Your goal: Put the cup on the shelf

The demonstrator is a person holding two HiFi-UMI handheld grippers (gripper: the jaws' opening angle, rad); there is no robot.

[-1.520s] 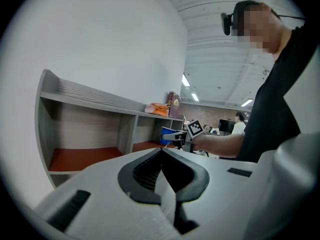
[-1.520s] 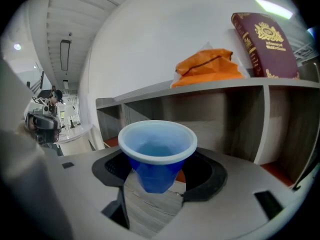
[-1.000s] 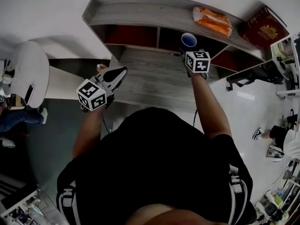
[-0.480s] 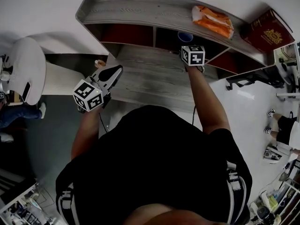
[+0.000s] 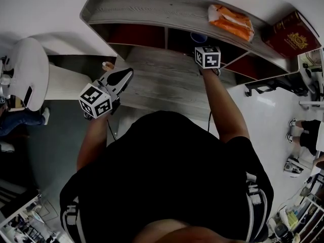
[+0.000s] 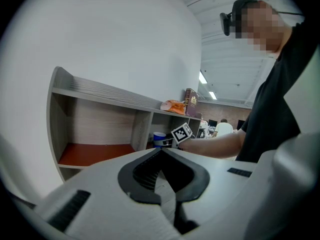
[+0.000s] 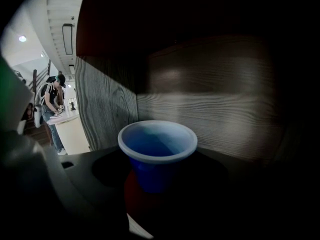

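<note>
A blue cup (image 5: 198, 36) with a pale rim stands upright just inside the middle compartment of the grey wooden shelf (image 5: 147, 13). My right gripper (image 5: 200, 43) is shut on it, reaching in from the front. In the right gripper view the cup (image 7: 157, 151) sits between the dark jaws, with the compartment's wood walls behind it. My left gripper (image 5: 126, 76) hangs over the desk's left part, shut and empty. Its view shows the closed tips (image 6: 161, 151) and, farther off, the cup (image 6: 159, 139) in the shelf.
An orange packet (image 5: 230, 20) and a dark red book (image 5: 288, 32) lie on the shelf's top. The grey desk (image 5: 162, 85) runs in front of the shelf. The left compartment (image 6: 95, 154) has a red floor. A white round seat (image 5: 30, 75) stands at far left.
My right gripper has carried the cup forward, from in front of the shelf into the middle compartment. The left gripper has hardly moved.
</note>
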